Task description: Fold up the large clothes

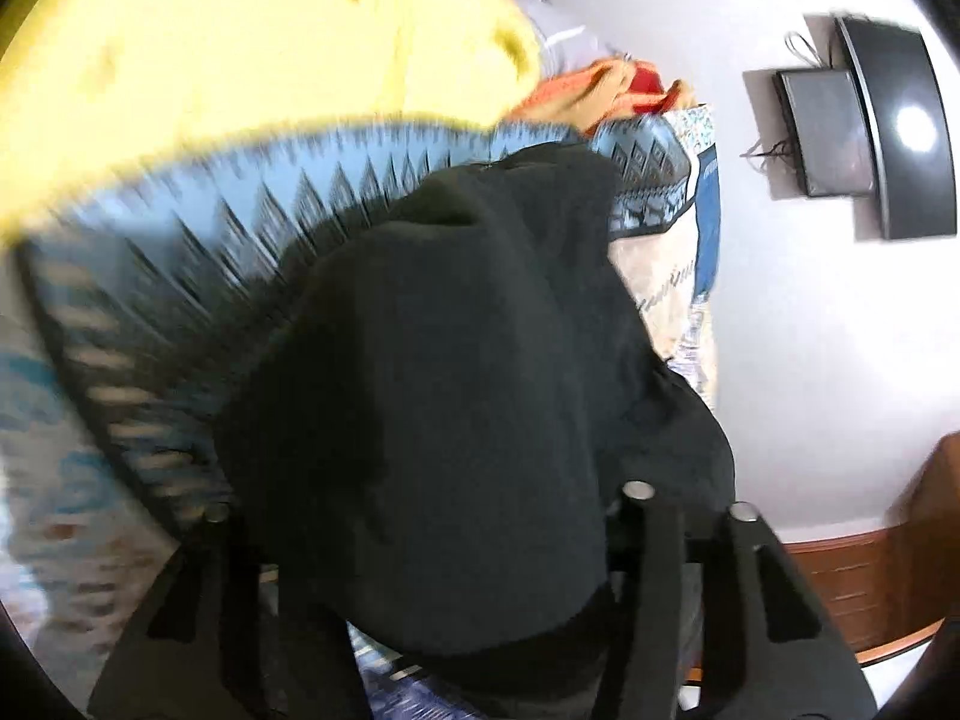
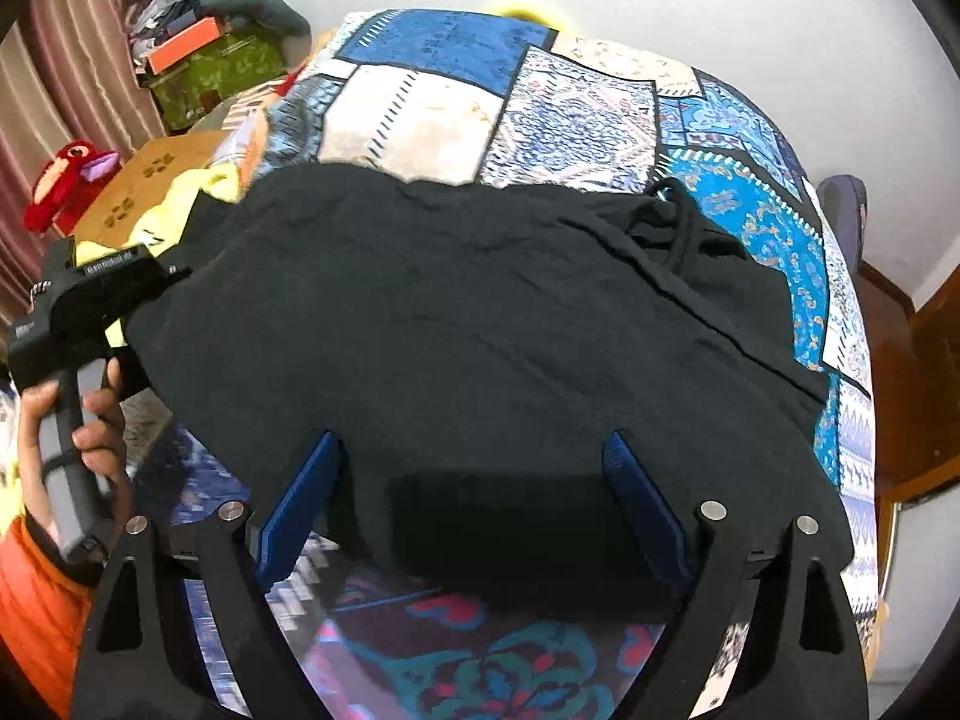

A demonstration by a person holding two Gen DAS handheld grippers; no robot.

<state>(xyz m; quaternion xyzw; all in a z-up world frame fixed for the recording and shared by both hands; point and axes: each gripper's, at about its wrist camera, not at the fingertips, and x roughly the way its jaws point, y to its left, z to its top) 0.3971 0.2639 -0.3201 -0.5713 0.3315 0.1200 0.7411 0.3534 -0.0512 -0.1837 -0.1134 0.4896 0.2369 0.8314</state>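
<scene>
Because the black garment (image 2: 456, 324) lies spread across the patchwork bedspread (image 2: 744, 222), filling the frame's middle, the left gripper (image 1: 480, 618) clamps its bunched edge to lift it, while the right gripper (image 2: 474, 516) hangs wide open over the near hem, gripping nothing.

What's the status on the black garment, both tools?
Left tool shut on black garment. Right tool open, pads either side of its near edge. Garment spread on quilt. Yellow cloth beyond it.

Black garment (image 1: 468, 396) hides the left claw (image 1: 480, 630) fingertips
</scene>
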